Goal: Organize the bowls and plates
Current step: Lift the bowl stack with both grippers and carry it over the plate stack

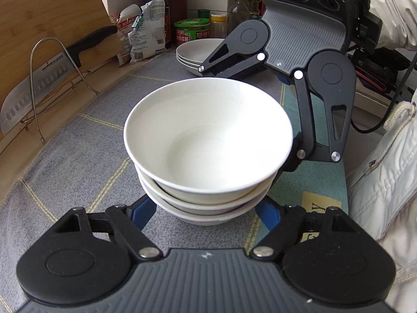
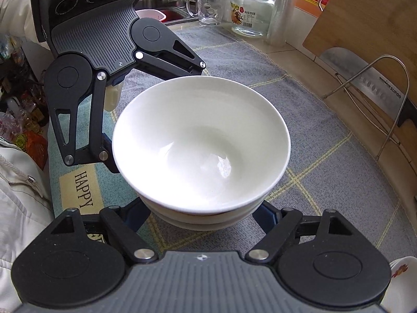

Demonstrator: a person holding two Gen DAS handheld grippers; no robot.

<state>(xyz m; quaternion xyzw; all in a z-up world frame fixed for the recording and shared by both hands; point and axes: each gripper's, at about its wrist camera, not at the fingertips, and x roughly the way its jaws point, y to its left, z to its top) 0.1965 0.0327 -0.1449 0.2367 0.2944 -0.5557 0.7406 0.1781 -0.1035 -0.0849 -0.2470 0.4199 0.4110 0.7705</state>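
Observation:
A stack of three white bowls stands on the grey checked mat; it also shows in the right wrist view. My left gripper is open wide, its blue fingers on either side of the stack's lowest bowl. My right gripper is open wide from the opposite side, blue fingers flanking the stack's base. Each gripper shows across the stack in the other's view. A stack of white plates sits behind, by the jars.
A cleaver in a wire rack and a wooden board stand at the wall. Bottles, jars and packets crowd the back corner. A glass mug, a jar and a sink lie beyond. A "HAPPY" mat covers the counter edge.

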